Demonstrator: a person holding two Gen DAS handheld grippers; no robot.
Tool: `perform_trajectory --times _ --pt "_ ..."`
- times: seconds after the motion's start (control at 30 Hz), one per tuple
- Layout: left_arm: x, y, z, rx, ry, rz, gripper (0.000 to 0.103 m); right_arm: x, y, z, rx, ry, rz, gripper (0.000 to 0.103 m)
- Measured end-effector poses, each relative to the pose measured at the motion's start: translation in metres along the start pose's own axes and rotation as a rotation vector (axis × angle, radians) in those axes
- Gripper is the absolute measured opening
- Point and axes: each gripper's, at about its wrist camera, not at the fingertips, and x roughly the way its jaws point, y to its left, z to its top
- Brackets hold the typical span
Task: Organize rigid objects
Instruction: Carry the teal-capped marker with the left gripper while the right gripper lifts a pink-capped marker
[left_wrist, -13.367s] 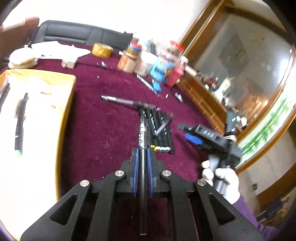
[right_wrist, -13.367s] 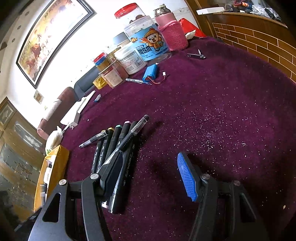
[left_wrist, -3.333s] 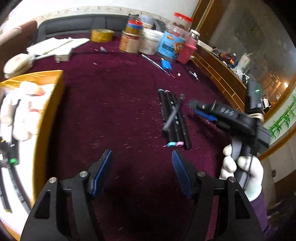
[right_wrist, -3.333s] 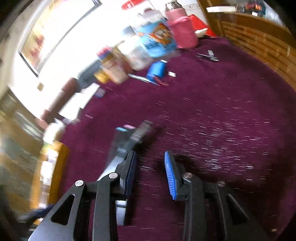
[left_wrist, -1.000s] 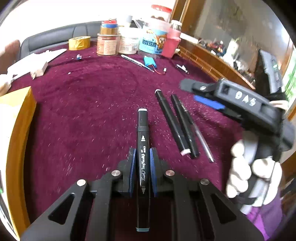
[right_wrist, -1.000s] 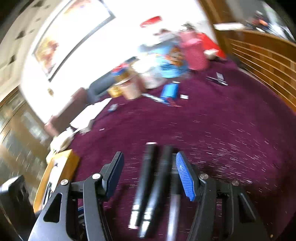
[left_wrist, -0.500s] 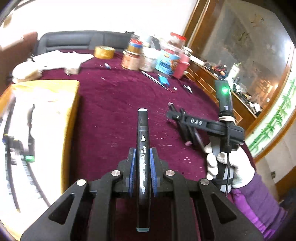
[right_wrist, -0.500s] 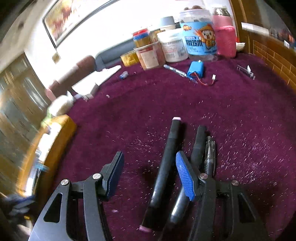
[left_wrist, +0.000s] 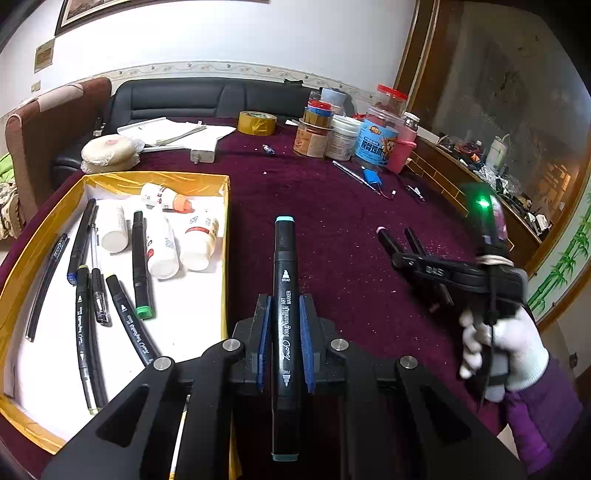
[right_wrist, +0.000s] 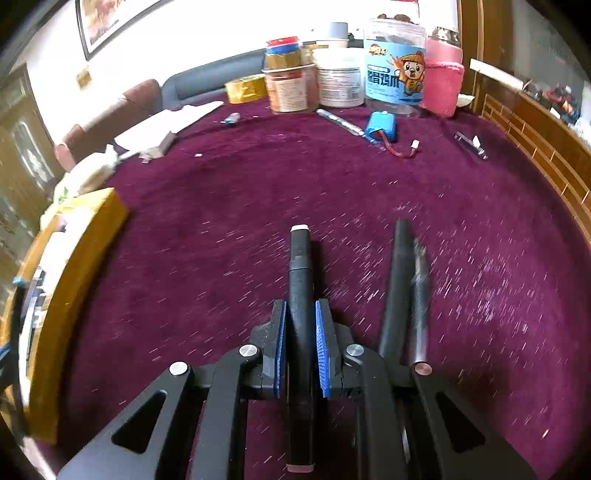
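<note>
Both grippers' fingers pinched markers, left gripper (left_wrist: 284, 328) carrying a teal-capped marker (left_wrist: 284, 295) toward the yellow box (left_wrist: 223, 258) at 9 o'clock, right gripper (right_wrist: 301, 347) clamping a pink-ended marker (right_wrist: 301, 280).

Both grippers are black, with triangular cut-outs, silver screws and blue ribbed pads (left_wrist: 264, 332). The right gripper (left_wrist: 397, 254), at right of the left view, bears "DAS", a green light and a black cable. A white glove (left_wrist: 506, 350) and purple sleeve (left_wrist: 539, 424) show.

The right gripper (right_wrist: 301, 354), open half a second ago, is now closed on a pink-capped marker (right_wrist: 301, 295). The teal-capped marker (left_wrist: 284, 295) has been carried beside the yellow box (left_wrist: 225, 258).
</note>
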Motion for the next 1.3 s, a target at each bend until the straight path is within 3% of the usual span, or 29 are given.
perform_trajectory --times 0.33,0.93,1.3 --pt "-0.007 -0.001 -0.004 0.018 -0.019 0.034 0.012 -0.028 0.029 -0.021 0.029 -0.026 0.184 0.013" --pt "-0.028 -0.001 -0.01 0.016 -0.054 0.018 0.012 -0.055 0.063 -0.038 -0.002 -0.032 0.305 0.013" --pt "-0.059 0.048 -0.004 -0.097 -0.126 0.034 0.012 -0.062 0.095 -0.037 -0.012 0.015 0.429 0.014"
